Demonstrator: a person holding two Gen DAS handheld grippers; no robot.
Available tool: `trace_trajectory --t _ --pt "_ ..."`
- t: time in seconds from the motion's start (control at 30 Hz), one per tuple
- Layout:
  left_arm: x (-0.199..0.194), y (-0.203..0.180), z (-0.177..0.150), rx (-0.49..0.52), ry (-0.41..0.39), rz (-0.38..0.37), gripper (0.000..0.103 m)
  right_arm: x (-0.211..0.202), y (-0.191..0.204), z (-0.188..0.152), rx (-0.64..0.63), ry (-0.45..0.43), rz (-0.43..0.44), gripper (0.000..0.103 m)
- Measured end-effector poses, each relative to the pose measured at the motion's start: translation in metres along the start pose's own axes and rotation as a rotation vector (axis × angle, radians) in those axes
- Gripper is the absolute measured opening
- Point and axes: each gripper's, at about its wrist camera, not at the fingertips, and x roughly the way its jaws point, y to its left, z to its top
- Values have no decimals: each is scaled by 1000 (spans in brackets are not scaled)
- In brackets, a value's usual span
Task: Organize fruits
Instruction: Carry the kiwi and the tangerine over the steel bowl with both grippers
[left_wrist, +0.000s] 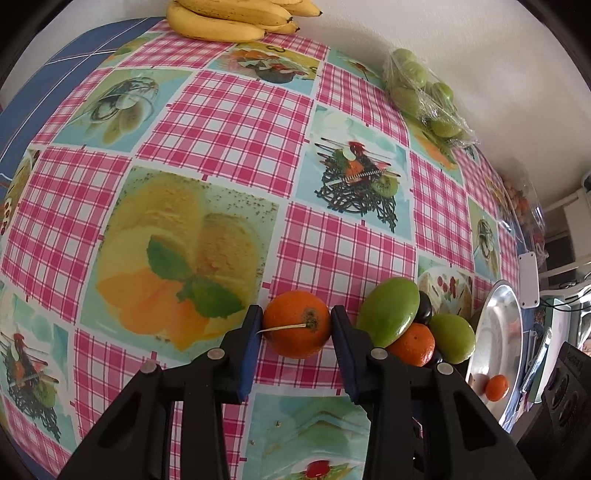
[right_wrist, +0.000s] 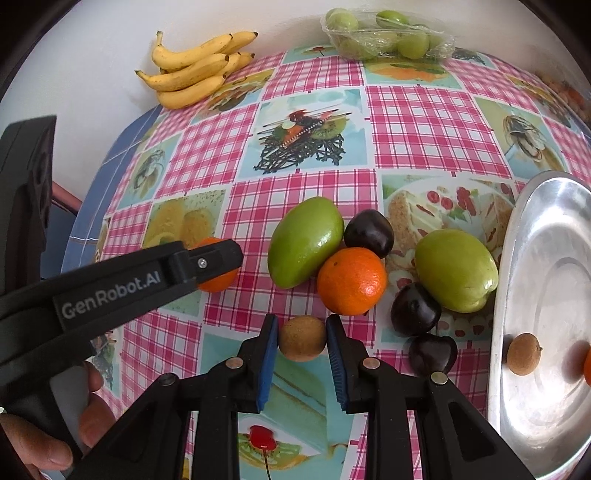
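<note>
My left gripper (left_wrist: 296, 325) has its blue pads against both sides of an orange mandarin (left_wrist: 296, 324) with a stalk, which sits on the checked tablecloth; the same gripper and mandarin (right_wrist: 218, 275) show at left in the right wrist view. My right gripper (right_wrist: 302, 338) brackets a small brown round fruit (right_wrist: 302, 338), with its pads at the fruit's sides. Beyond lie a heap of two green mangoes (right_wrist: 304, 245), an orange (right_wrist: 351, 280) and three dark plums (right_wrist: 415, 309). A metal plate (right_wrist: 554, 398) at right holds a brown fruit (right_wrist: 523, 353) and a mandarin.
A bunch of bananas (right_wrist: 192, 72) lies at the table's far edge by the wall. A wrapped tray of green fruit (right_wrist: 384, 38) stands at the far right. A clear bag of small fruit (left_wrist: 519, 201) lies further along the table. My hand holds the left gripper's handle.
</note>
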Motion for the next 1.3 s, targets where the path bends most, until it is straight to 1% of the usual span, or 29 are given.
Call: trace_trajectory --t 0.23,0.37,0.43,0.57,0.7,0.8,0.97,1.13,1.3 --pt "-19 0 1 -10 -47 -16 39 -17 -2 1 18 -28 44 28" --pt "-38 -1 2 -1 -92 -29 39 -35 -5 4 33 -70 80 28" --pt "-43 -3 2 3 -113 -29 39 -42 -6 4 39 -89 83 28" --pt "-55 -8 1 13 -152 -24 39 -56 -7 6 45 -112 54 28" --pt "-60 -10 1 9 -174 -15 39 -66 -9 9 59 -119 79 28" --pt "-60 -11 1 13 -181 -7 39 -74 -12 14 52 -129 51 28" --pt "-58 -17 -1 31 -178 11 39 -79 -22 17 61 -136 44 28" --pt "-56 -27 -6 56 -176 22 39 -97 -37 20 81 -182 -13 28" --pt "-51 -42 -15 92 -157 28 39 -111 -57 21 113 -212 -34 28"
